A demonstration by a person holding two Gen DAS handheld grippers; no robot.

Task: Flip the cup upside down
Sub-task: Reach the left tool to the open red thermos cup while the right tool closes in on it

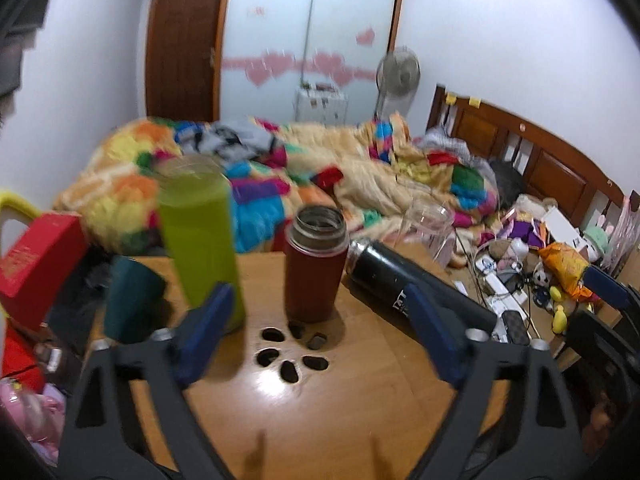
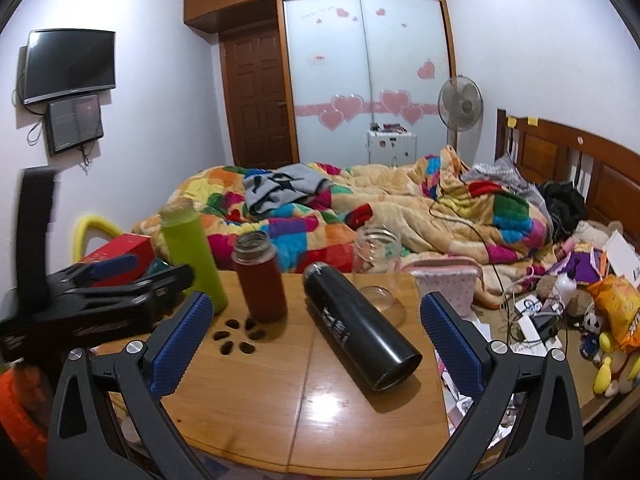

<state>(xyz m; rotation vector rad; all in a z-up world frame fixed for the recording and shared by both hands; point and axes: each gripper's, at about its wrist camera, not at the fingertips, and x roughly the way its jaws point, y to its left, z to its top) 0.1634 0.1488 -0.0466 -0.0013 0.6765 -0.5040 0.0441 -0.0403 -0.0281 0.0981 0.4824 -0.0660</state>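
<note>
A dark red flask (image 1: 315,264) stands upright and lidless mid-table; it also shows in the right wrist view (image 2: 260,276). A black flask (image 2: 360,326) lies on its side to its right, also in the left wrist view (image 1: 404,280). A tall green bottle (image 1: 200,236) stands at the left, seen too in the right wrist view (image 2: 191,254). A clear glass jar (image 2: 376,270) stands at the table's far right edge. My left gripper (image 1: 320,328) is open and empty, just short of the red flask. My right gripper (image 2: 316,340) is open and empty, around the black flask's near end.
The wooden table (image 2: 256,396) has several dark oval holes (image 2: 240,336). A teal cup (image 1: 132,304) and a red box (image 1: 36,264) sit at the left. A bed with a colourful quilt (image 2: 360,208) lies behind. Clutter covers the floor (image 2: 580,312) at the right.
</note>
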